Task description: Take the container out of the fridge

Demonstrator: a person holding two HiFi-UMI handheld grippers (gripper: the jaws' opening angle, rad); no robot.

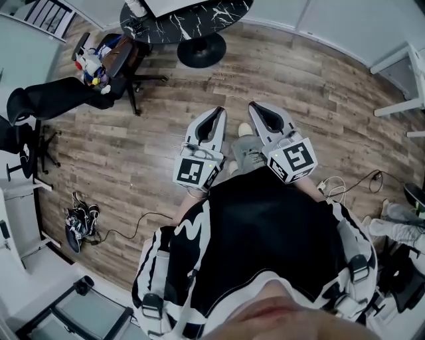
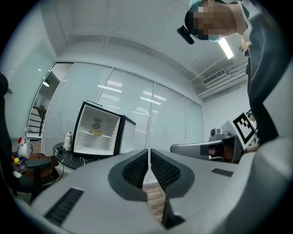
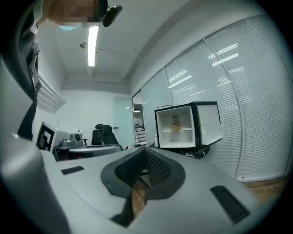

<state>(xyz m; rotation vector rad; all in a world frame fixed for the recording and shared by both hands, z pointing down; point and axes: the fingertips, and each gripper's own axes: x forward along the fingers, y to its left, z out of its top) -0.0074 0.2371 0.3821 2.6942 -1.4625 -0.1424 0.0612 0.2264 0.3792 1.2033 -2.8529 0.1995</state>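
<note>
While fridge [image 3: 183, 139] stands open, container [image 3: 176, 127] seemingly on shelf [image 3: 188, 130]; wide floor [image 1: 133, 146] ahead.

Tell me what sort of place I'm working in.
Most likely an office or lab room: glazed partition walls with blinds, a black office chair, and a small open fridge standing on a round marble-pattern table, over wood-look flooring.

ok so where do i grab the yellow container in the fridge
Likely across its two side walls, coming in level through the open front of the fridge: the yellow container sits on the shelf, with the door swung aside. It is too far off to see any rim or handle.
</note>
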